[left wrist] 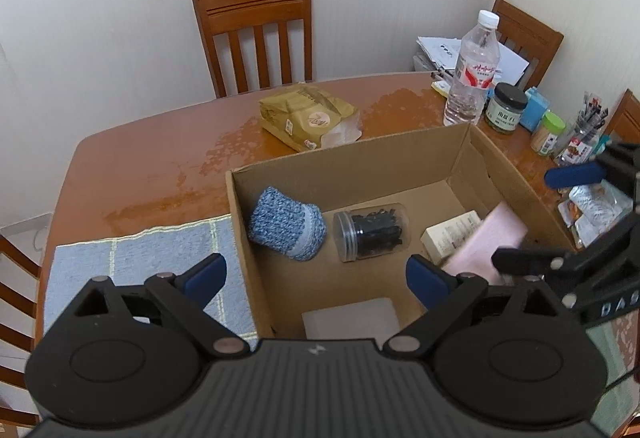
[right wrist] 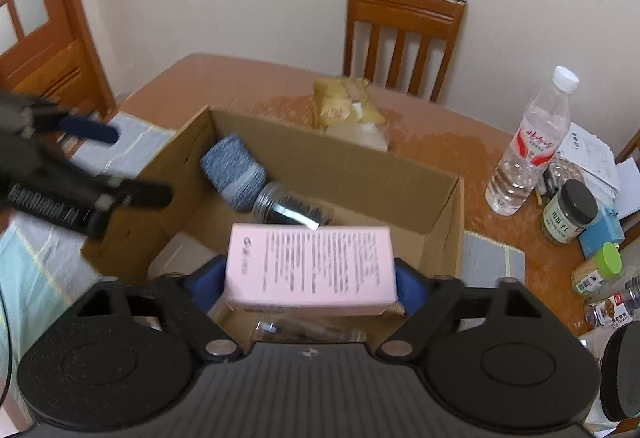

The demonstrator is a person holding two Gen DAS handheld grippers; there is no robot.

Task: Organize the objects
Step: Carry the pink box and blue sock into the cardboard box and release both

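An open cardboard box (left wrist: 344, 153) (right wrist: 460, 205) stands on the wooden table. Inside lie a blue knitted roll (left wrist: 286, 228) (right wrist: 234, 169), a clear jar of black clips (left wrist: 372, 234) (right wrist: 288, 207), a cream carton (left wrist: 450, 234) and a flat white item (left wrist: 352, 318). A pink box (right wrist: 308, 262) (left wrist: 488, 242), blurred and tilted, is over the box's right side between the spread fingers of my right gripper (right wrist: 310, 282) (left wrist: 524, 217); the pads stand wide, not clamped. My left gripper (left wrist: 316, 274) (right wrist: 140, 163) is open and empty above the box's near left corner.
A tan paper bag (left wrist: 308, 115) lies behind the box. At the right stand a water bottle (left wrist: 472, 73), a dark-lidded jar (left wrist: 506, 109), a green-capped jar (left wrist: 550, 133), papers and packets. A blue placemat (left wrist: 140, 270) lies left of the box. Wooden chairs (left wrist: 256, 33) ring the table.
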